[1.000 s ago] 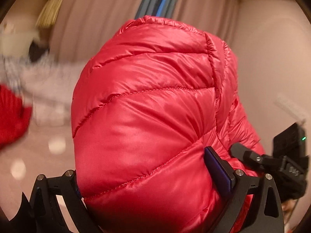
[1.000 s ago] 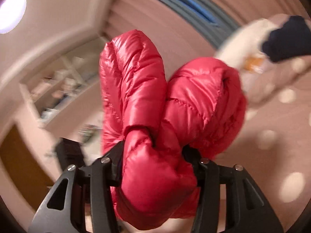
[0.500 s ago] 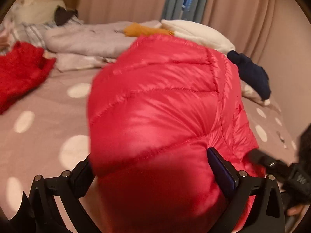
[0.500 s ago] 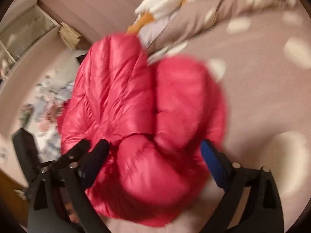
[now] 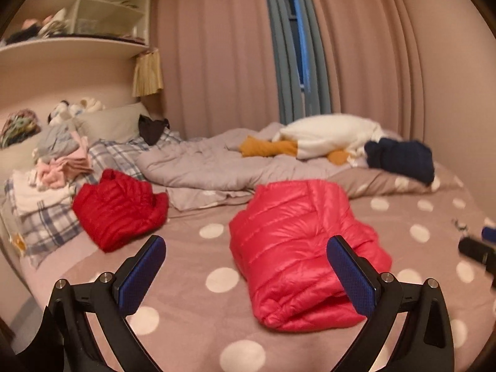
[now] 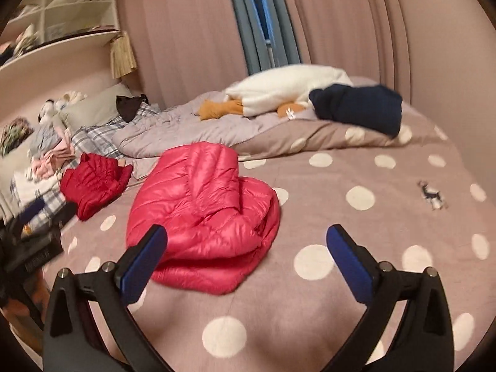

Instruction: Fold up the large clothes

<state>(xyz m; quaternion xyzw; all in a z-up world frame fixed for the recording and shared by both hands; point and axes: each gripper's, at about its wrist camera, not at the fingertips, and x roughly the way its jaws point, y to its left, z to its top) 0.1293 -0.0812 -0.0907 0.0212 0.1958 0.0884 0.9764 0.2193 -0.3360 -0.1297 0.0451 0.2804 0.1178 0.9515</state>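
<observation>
A pinkish-red puffer jacket (image 5: 297,248) lies bunched and folded over on the polka-dot bed cover (image 5: 201,279); it also shows in the right wrist view (image 6: 201,214). My left gripper (image 5: 245,266) is open and empty, held above the bed just in front of the jacket. My right gripper (image 6: 248,254) is open and empty, with its left finger over the jacket's near edge. A second, darker red puffer jacket (image 5: 117,207) lies crumpled to the left (image 6: 93,183).
A grey duvet (image 5: 223,167) lies across the back of the bed with a white plush (image 5: 331,136) and a navy garment (image 5: 400,158). Plaid pillows and piled clothes (image 5: 59,167) sit at the left. Shelves (image 5: 74,28) and curtains stand behind.
Both grippers let go of the pinkish-red jacket and opened. The jacket dropped from being held up in the air onto the bed, and both grippers pulled back from it.
</observation>
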